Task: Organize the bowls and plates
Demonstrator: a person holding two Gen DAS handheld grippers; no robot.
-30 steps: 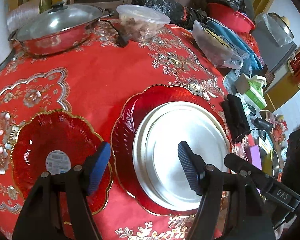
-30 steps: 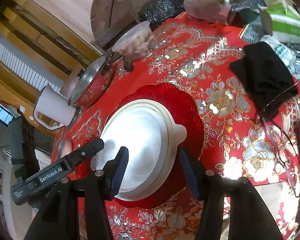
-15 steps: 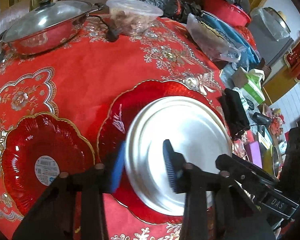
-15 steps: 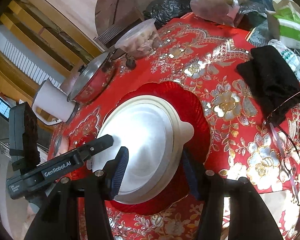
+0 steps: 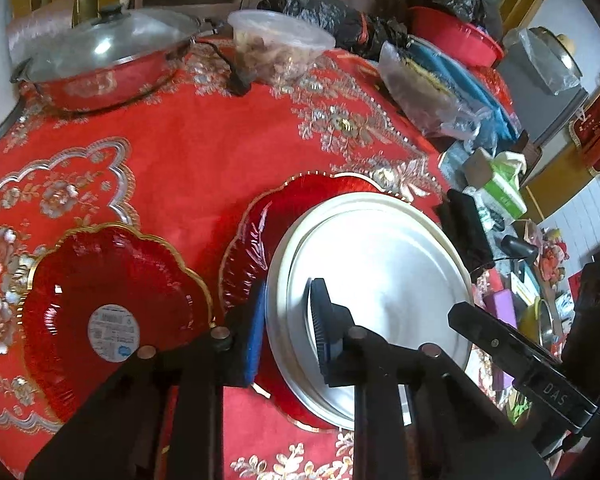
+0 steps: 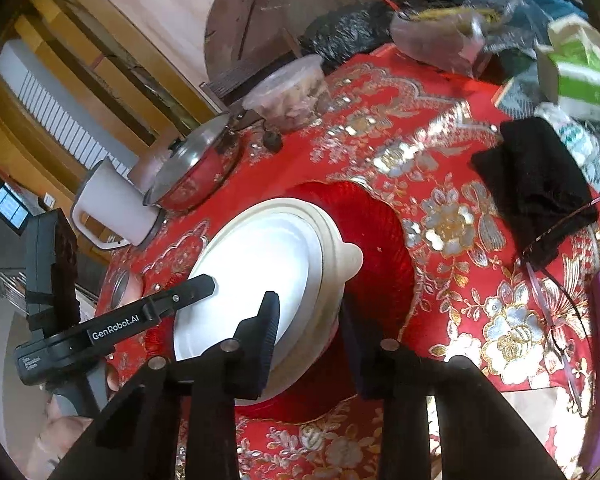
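1. plainly saw the plate stack (image 5: 380,264), a metal plate nested in a cream dish, sitting over the large red plate (image 5: 252,232) and covering most of its right half.
2. could not tell from either view whether resting there or raised just clear.
3. found the left gripper (image 5: 288,300) narrowed to a small gap across the stack's left rim, with the blue-padded finger (image 5: 256,328) outside the cream edge and the other finger down on the metal face, clamped on the rim by the look of it.
4. found the right gripper (image 6: 310,312) drawn in the same way across the opposite rim, one finger on the pale inner surface and the other outside and below the cream edge, close to a rounded lug (image 6: 350,258) on the dish.
5. noted a smaller red bowl (image 5: 112,280) with a gold scalloped edge just beside the large red plate on its left, empty but for a round sticker (image 5: 114,332) in its middle.
6. noted the red and gold tablecloth (image 5: 220,140) under everything.
7. spotted a lidded pan (image 5: 100,64) and a plastic tub (image 5: 280,48) side by side at the far edge, well apart from the plates.
8. spotted a white jug (image 6: 112,208) next to the pan, and a black cloth (image 6: 536,176) lying to the right of the large red plate, apart from it.
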